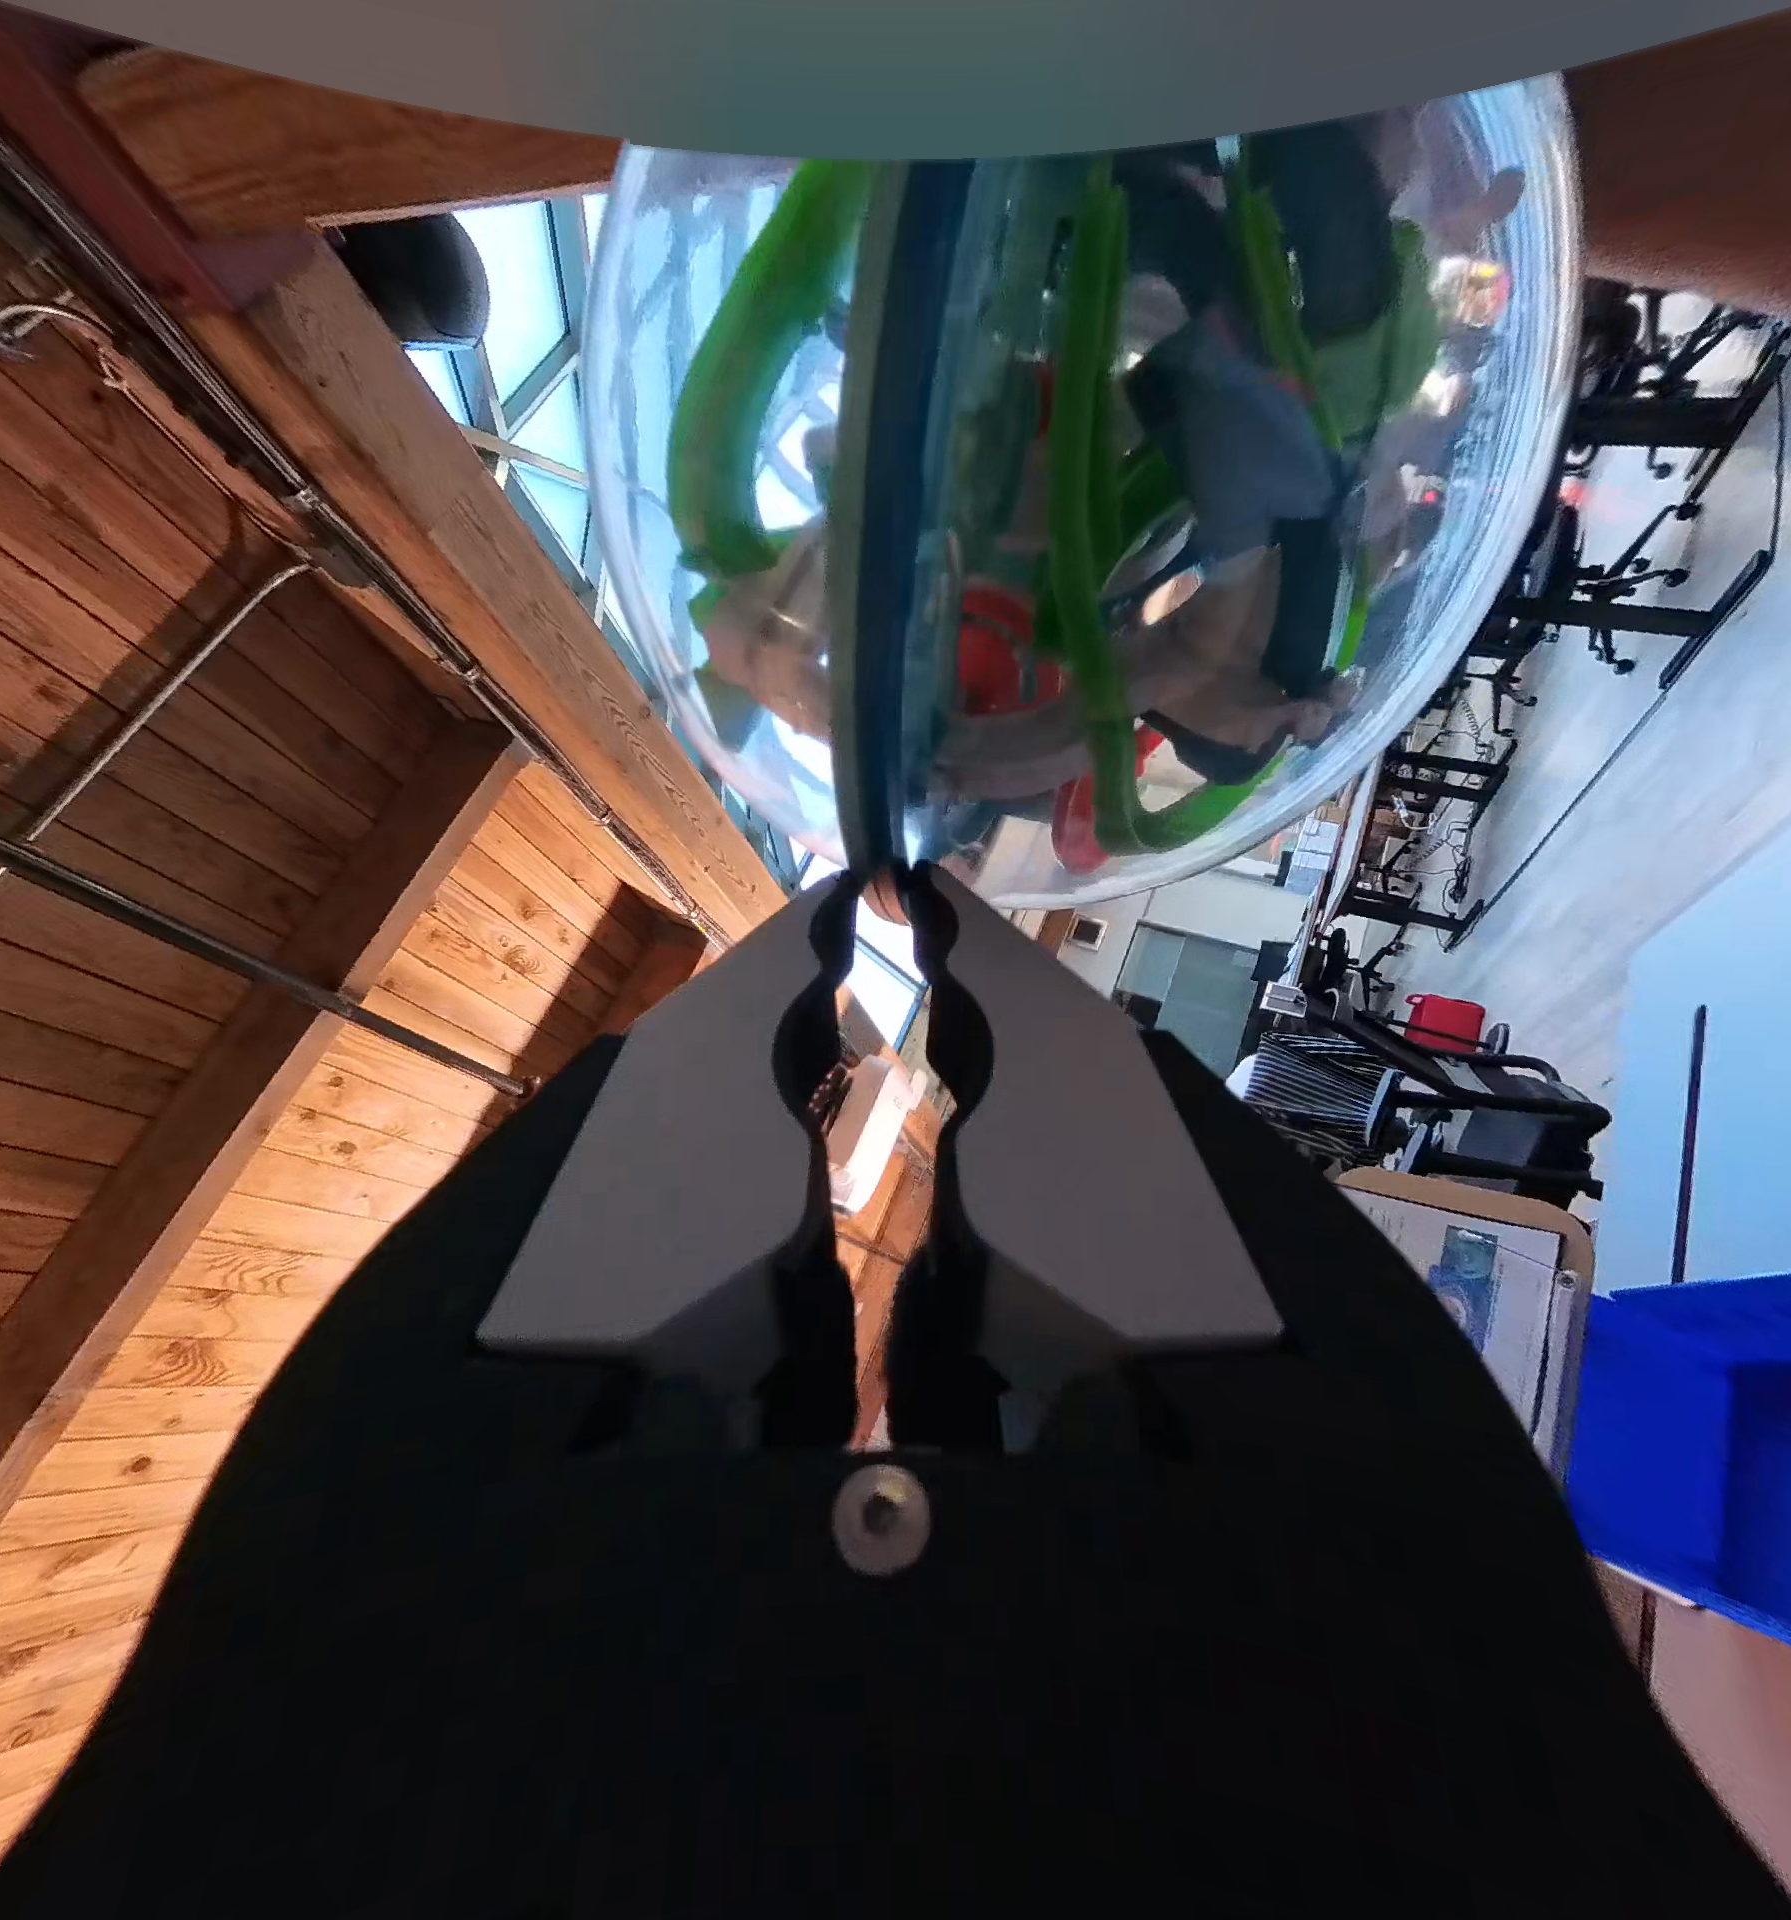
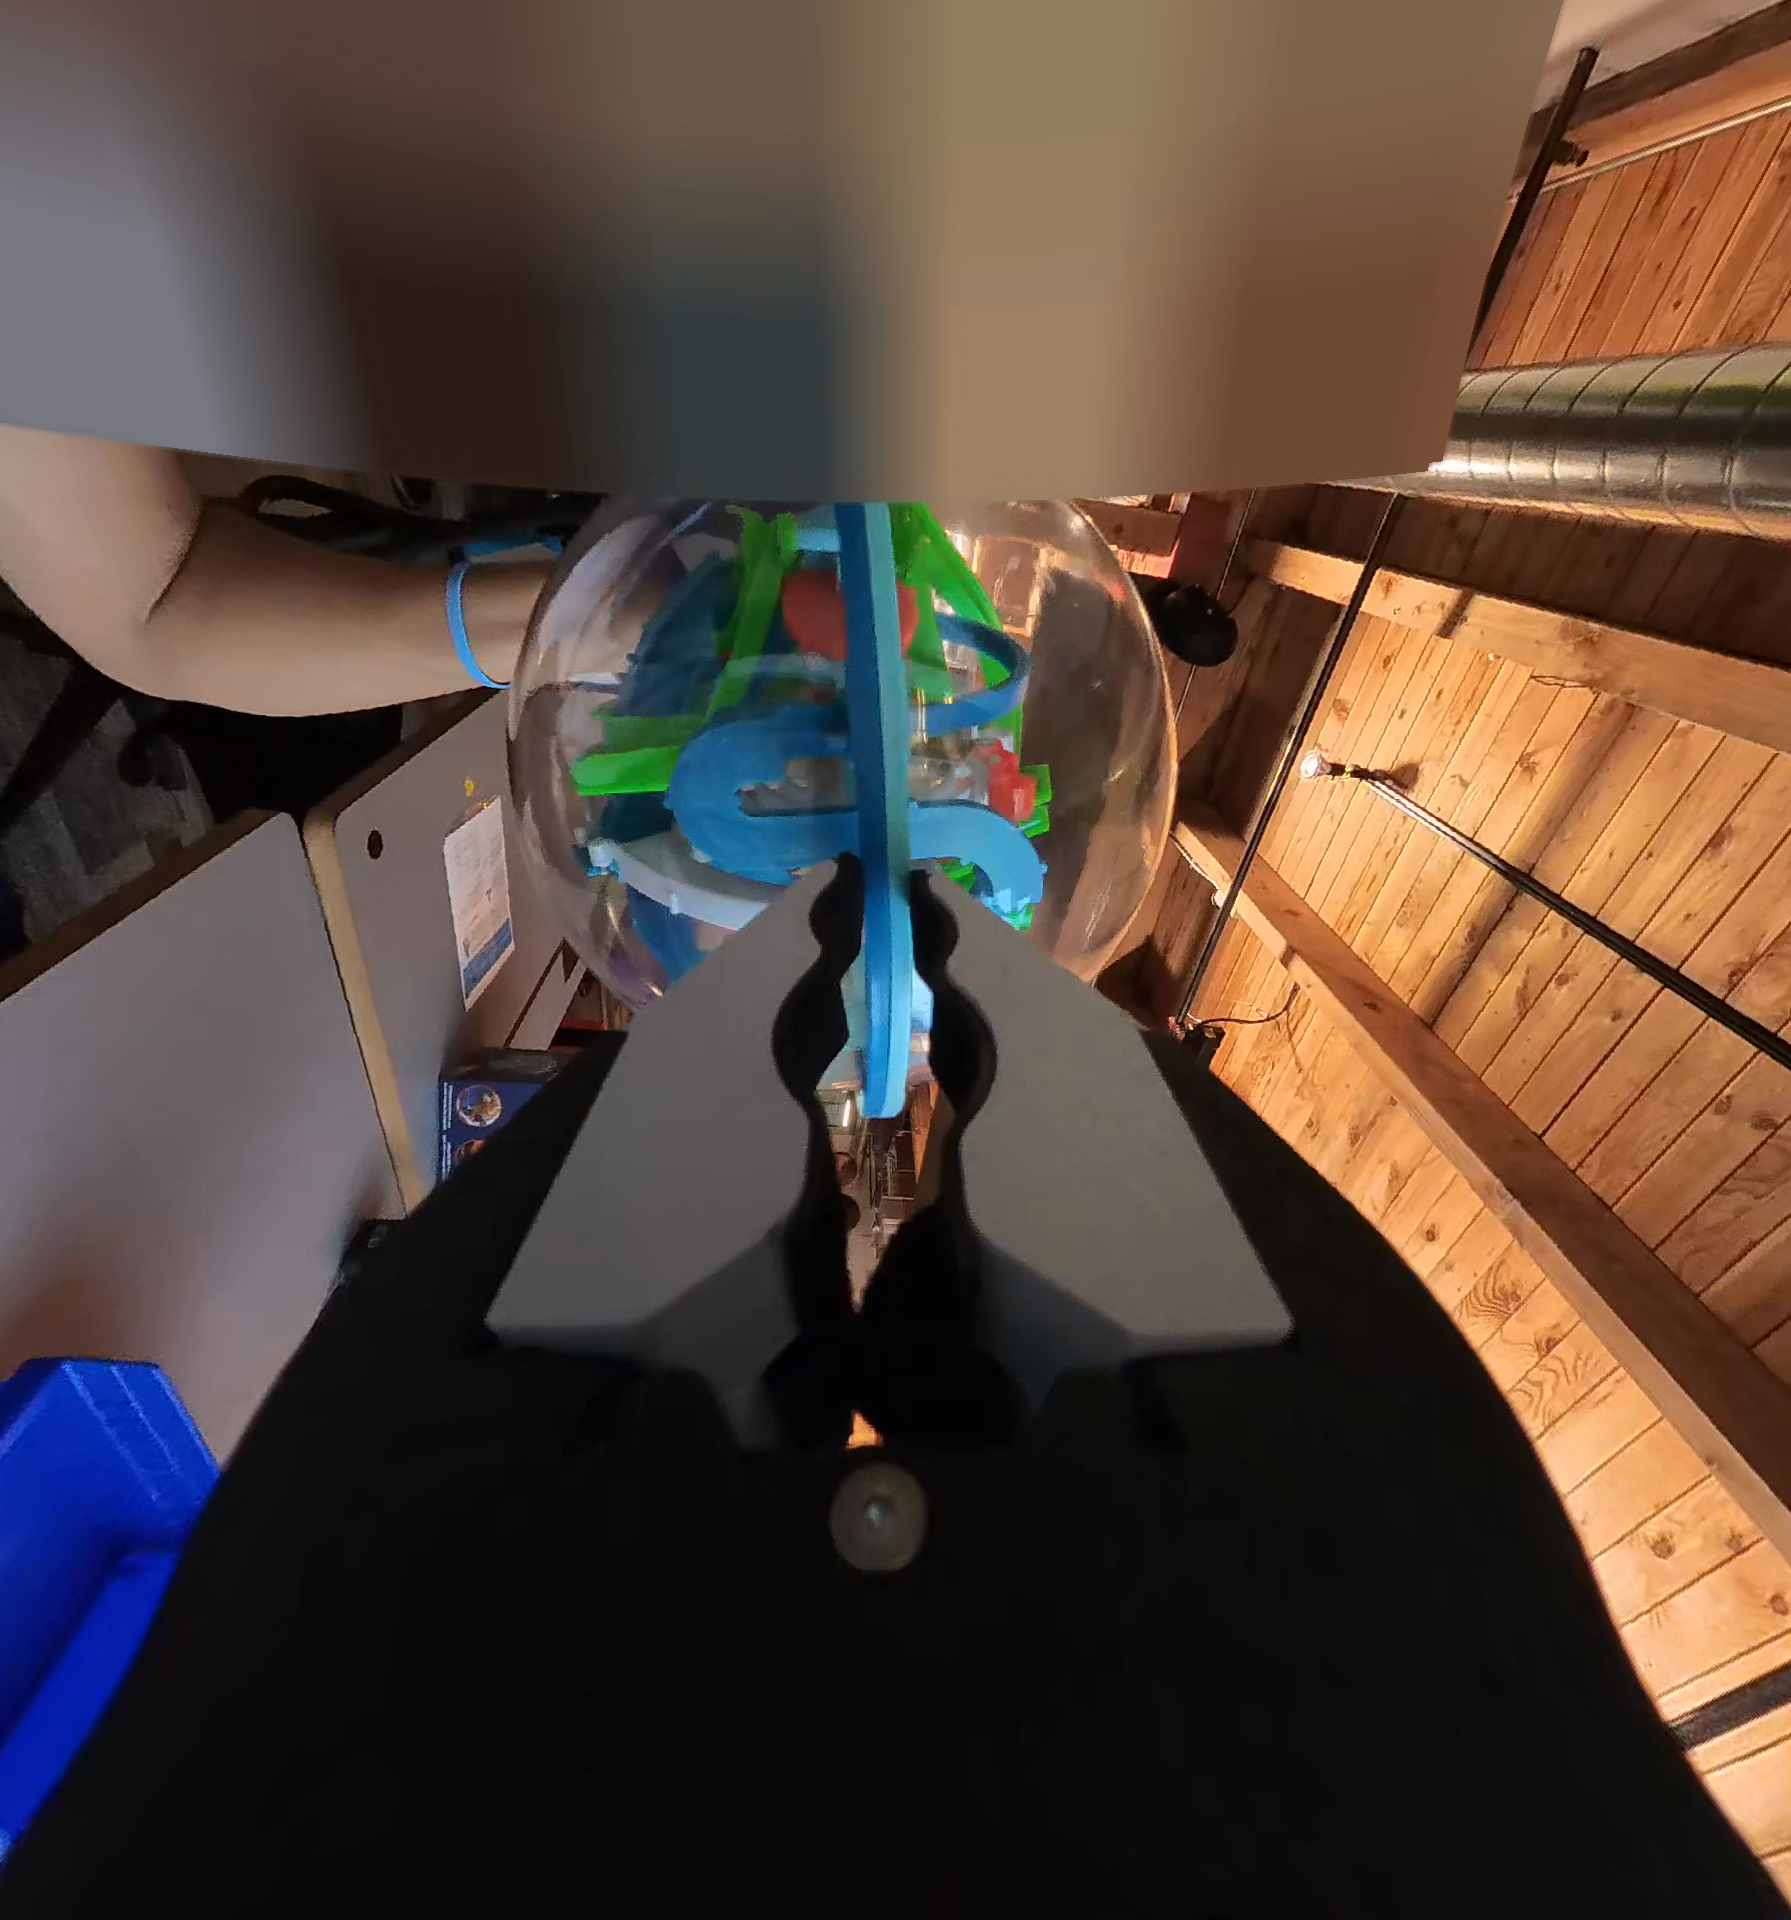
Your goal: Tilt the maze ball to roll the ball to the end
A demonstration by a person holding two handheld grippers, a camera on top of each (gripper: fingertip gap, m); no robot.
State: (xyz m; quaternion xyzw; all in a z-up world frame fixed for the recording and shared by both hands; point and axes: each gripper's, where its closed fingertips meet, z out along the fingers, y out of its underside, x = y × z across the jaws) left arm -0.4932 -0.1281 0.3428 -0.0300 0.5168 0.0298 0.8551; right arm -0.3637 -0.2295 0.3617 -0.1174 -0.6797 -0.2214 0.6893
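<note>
Maze ball, clear plastic sphere point(image 2: 839, 727), held aloft, mid-tilt.
Both my claws, left claw point(image 1: 883, 883) and right claw point(image 2: 878, 883), pinch its blue rim at 6 o'clock; I can't spot the ball, so progress is unclear.

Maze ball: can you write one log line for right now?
clear plastic maze ball: held up off table | left gripper: shut on blue rim | right gripper: shut on rim | small ball: unseen

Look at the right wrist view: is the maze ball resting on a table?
No. The maze ball hangs in the air, with the right tool clamped on its blue rim and wooden planks behind it.
</note>
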